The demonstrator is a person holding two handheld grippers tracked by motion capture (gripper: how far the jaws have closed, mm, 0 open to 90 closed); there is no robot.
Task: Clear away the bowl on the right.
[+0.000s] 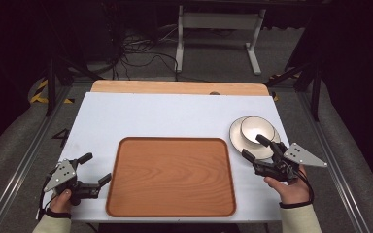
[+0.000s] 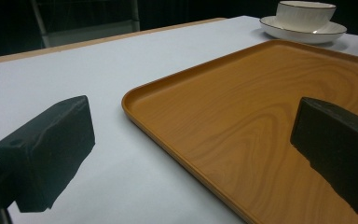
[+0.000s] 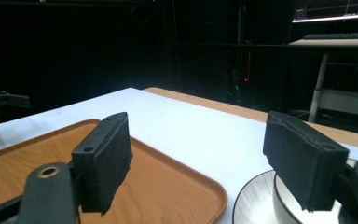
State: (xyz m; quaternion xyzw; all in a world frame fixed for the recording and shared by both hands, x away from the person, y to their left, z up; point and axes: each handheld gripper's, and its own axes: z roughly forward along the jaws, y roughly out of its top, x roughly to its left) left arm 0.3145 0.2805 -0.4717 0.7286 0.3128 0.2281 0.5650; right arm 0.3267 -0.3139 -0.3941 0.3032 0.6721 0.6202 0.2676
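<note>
Nearest the high camera, the person's two forearms enter from the bottom edge, each hand wrapped around a set of tongs. The left hand (image 1: 62,199) sits at the desk's near left corner, wrist low, and aims the left tongs (image 1: 95,169) up and to the right, toward the wooden tray (image 1: 171,176). Their jaws stand wide apart with nothing between them; in the left gripper view one jaw hangs over the white desk (image 1: 165,114) surface and the other over the tray's left part.

The right hand (image 1: 287,186) is at the near right, just beside the tray's right rim, wrist angled inward so that the right tongs (image 1: 255,147) point up and to the left. They too are open and empty. In the right gripper view one jaw hovers over the tray's corner and the other just above the white bowl (image 3: 289,207), though whether it touches the rim cannot be told.

The bowl (image 1: 257,129) stands upright on a white saucer (image 1: 237,133) on the desk, to the right of the tray's far right corner and apart from it. The tray itself lies flat in the middle of the near half of the desk, bare.
</note>
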